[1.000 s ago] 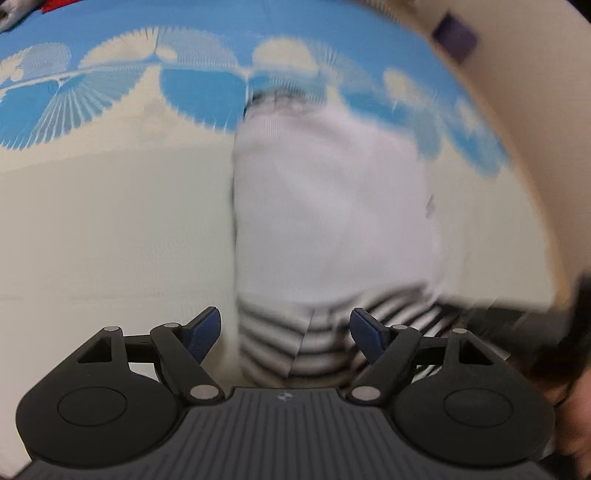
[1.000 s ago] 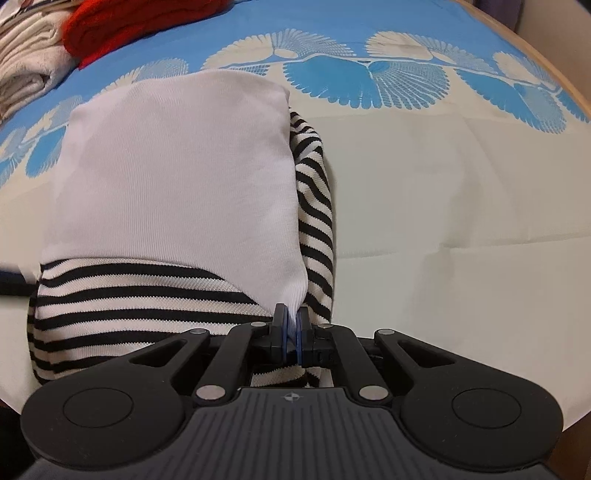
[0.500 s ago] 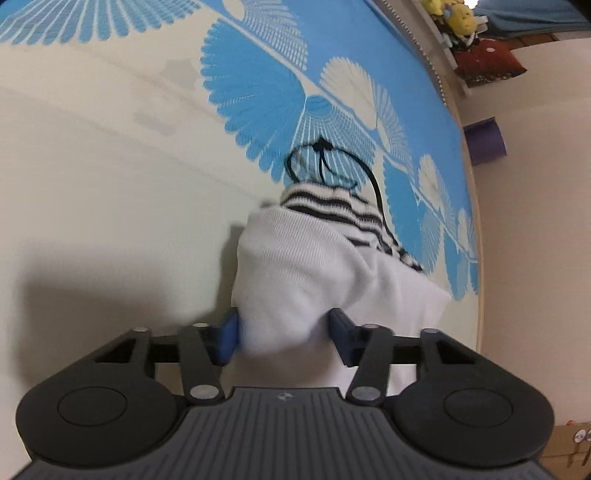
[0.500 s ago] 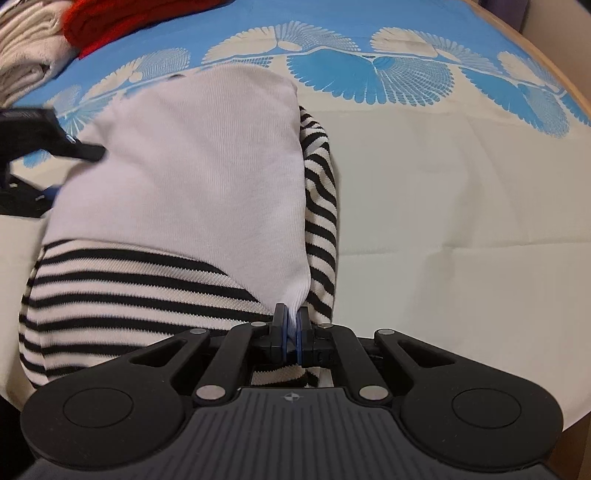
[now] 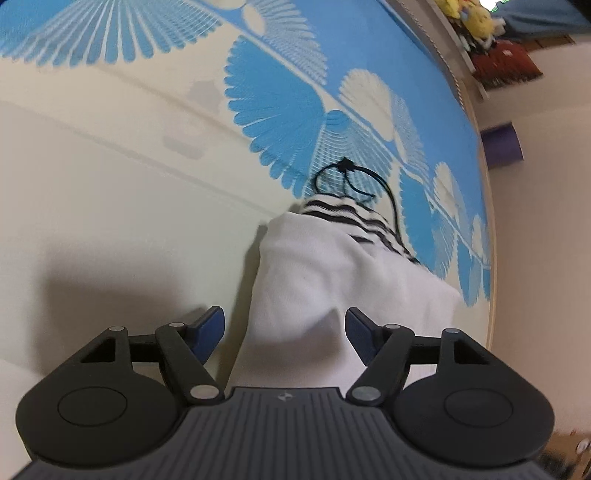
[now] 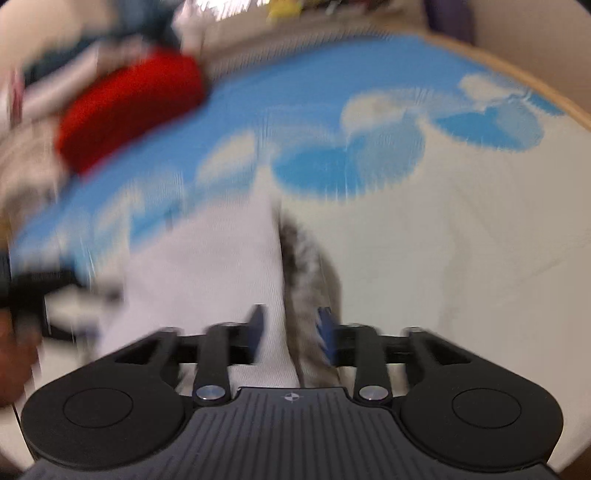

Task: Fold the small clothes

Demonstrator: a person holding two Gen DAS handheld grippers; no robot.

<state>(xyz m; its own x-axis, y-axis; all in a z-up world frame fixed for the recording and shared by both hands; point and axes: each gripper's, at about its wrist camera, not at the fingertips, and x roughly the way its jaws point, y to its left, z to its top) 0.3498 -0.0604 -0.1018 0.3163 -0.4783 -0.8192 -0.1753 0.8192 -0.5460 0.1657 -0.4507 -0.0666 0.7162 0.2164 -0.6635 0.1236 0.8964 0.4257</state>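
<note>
A small garment, white [image 5: 332, 280] with black-and-white striped parts [image 5: 354, 218] and a black drawstring [image 5: 354, 177], lies folded on the blue-and-cream patterned cloth [image 5: 110, 206]. My left gripper [image 5: 284, 332] is open, its jaws either side of the garment's near white edge. In the blurred right wrist view the same garment [image 6: 221, 266] lies ahead, and my right gripper [image 6: 291, 332] is open with the white and striped edge between its jaws. The left gripper shows at the left [image 6: 33, 291].
A red folded garment [image 6: 125, 107] and pale folded clothes [image 6: 22, 173] lie at the back left of the cloth. The table's wooden rim [image 5: 480, 155] runs along the right. A purple object [image 5: 504, 146] and soft toys [image 5: 469, 18] stand beyond it.
My right gripper has opened and let go of the garment's corner, and its view now blurs with motion. My left gripper's jaws have spread wider around the white edge.
</note>
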